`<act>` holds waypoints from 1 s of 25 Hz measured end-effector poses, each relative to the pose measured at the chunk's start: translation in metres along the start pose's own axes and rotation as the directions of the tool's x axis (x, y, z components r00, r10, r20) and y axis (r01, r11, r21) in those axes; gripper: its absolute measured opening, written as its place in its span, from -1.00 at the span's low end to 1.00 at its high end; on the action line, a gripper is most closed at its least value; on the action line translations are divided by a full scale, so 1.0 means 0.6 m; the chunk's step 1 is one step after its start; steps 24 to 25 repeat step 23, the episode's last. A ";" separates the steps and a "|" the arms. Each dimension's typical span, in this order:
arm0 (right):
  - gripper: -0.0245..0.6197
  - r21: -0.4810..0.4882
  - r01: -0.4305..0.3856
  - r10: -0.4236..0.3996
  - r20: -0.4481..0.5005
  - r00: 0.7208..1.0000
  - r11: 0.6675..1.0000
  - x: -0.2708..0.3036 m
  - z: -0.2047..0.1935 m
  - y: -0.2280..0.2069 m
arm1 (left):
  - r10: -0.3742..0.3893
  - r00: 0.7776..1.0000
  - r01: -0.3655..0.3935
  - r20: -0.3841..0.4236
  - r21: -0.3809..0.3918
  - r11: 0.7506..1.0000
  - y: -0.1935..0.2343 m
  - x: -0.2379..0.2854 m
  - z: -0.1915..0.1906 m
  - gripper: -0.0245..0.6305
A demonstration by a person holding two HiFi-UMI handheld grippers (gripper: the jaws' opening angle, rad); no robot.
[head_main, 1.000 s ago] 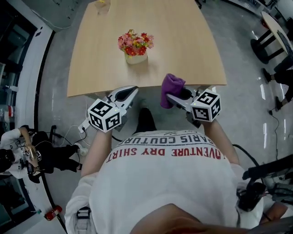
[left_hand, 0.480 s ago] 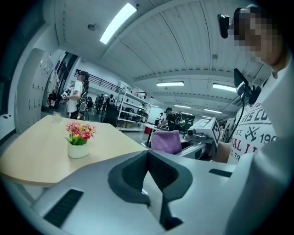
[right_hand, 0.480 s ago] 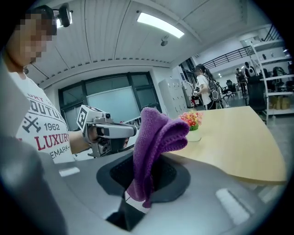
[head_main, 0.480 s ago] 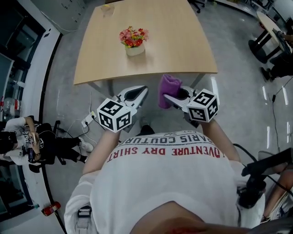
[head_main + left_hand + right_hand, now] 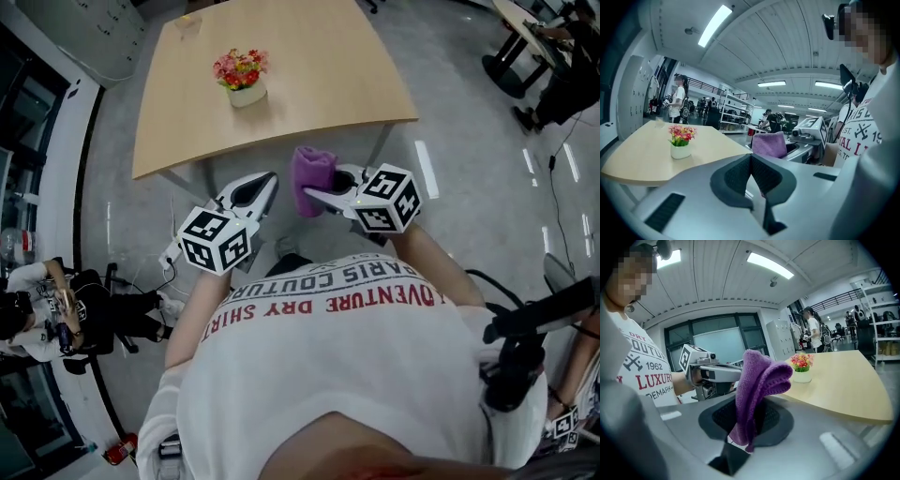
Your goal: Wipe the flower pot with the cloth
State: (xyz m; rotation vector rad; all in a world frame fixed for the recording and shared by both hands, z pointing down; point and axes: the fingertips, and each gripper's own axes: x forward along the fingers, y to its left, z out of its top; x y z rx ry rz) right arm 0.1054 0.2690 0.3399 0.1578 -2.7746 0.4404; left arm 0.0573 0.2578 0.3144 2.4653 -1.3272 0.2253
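Note:
A small white flower pot (image 5: 246, 94) with red and yellow flowers stands on the far half of the light wooden table (image 5: 319, 66). Both grippers hover over the floor, short of the table's near edge. My right gripper (image 5: 309, 194) is shut on a folded purple cloth (image 5: 311, 176), which sticks up from its jaws (image 5: 757, 380). My left gripper (image 5: 270, 178) is shut and holds nothing; its closed pads (image 5: 751, 161) point towards the pot (image 5: 680, 151). The cloth (image 5: 769, 144) shows to the right in the left gripper view. The pot (image 5: 802, 376) sits beyond the cloth in the right gripper view.
A clear cup (image 5: 187, 21) stands at the table's far corner. A seated person (image 5: 42, 314) is on the floor side at left. Another table (image 5: 525, 14) and a person's legs (image 5: 553, 89) are at upper right. White cabinets (image 5: 84, 37) line the far left.
Both grippers, the right still holding the cloth, have drawn back from the table's near edge. The table and pot now sit farther up and left in the head view.

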 end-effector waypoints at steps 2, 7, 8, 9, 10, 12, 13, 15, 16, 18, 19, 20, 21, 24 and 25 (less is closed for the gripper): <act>-0.73 0.001 0.002 -0.002 -0.005 1.000 1.000 -0.005 -0.006 0.002 | -0.011 1.000 0.011 0.000 -0.002 1.000 -0.008 0.005 -0.005 -0.92; -0.73 0.018 -0.014 0.014 -0.004 1.000 1.000 -0.003 -0.015 0.004 | 0.000 1.000 0.000 -0.012 -0.012 1.000 -0.008 0.006 -0.012 -0.92; -0.73 0.022 -0.012 0.012 -0.003 1.000 1.000 -0.005 -0.015 0.002 | -0.005 1.000 0.005 -0.014 -0.010 1.000 -0.010 0.008 -0.011 -0.92; -0.73 0.026 -0.008 0.008 -0.003 1.000 1.000 -0.006 -0.015 0.001 | -0.011 1.000 0.011 -0.016 -0.006 1.000 -0.011 0.011 -0.009 -0.92; -0.73 0.029 -0.005 0.005 -0.001 1.000 1.000 -0.008 -0.014 -0.001 | -0.015 1.000 0.015 -0.017 -0.002 1.000 -0.012 0.014 -0.007 -0.92; -0.73 0.033 -0.004 0.004 0.001 1.000 0.999 -0.009 -0.014 -0.003 | -0.017 1.000 0.017 -0.020 0.004 1.000 -0.013 0.018 -0.006 -0.92; -0.73 0.035 -0.003 0.003 0.001 1.000 0.999 -0.009 -0.015 -0.003 | -0.018 1.000 0.018 -0.021 0.003 1.000 -0.013 0.020 -0.007 -0.92; -0.73 0.036 -0.001 0.001 -0.003 1.000 0.999 -0.012 -0.021 -0.004 | -0.023 0.999 0.023 -0.027 -0.001 1.000 -0.016 0.025 -0.013 -0.92; -0.73 0.036 0.001 -0.001 -0.003 1.000 0.999 -0.015 -0.025 -0.005 | -0.025 0.999 0.025 -0.029 -0.001 1.000 -0.019 0.029 -0.016 -0.92; -0.73 0.034 0.006 -0.005 -0.005 1.000 0.999 -0.023 -0.031 -0.008 | -0.028 0.999 0.028 -0.030 0.001 1.000 -0.025 0.036 -0.019 -0.92; -0.72 0.035 0.008 -0.008 -0.006 1.000 0.999 -0.027 -0.033 -0.009 | -0.031 0.999 0.031 -0.029 0.000 1.000 -0.028 0.039 -0.020 -0.92; -0.73 0.038 0.011 -0.011 -0.007 1.000 0.999 -0.031 -0.036 -0.009 | -0.035 0.999 0.035 -0.029 -0.002 0.999 -0.031 0.042 -0.022 -0.92; -0.73 0.043 0.015 -0.015 -0.007 1.000 0.999 -0.033 -0.038 -0.009 | -0.040 0.999 0.040 -0.030 -0.005 0.999 -0.033 0.043 -0.024 -0.92; -0.73 0.053 0.023 -0.023 -0.008 1.000 0.998 -0.036 -0.043 -0.009 | -0.049 0.998 0.048 -0.035 -0.010 0.999 -0.034 0.046 -0.028 -0.92; -0.73 0.053 0.023 -0.023 -0.008 1.000 0.998 -0.036 -0.043 -0.009 | -0.049 0.998 0.048 -0.035 -0.010 0.999 -0.034 0.046 -0.028 -0.92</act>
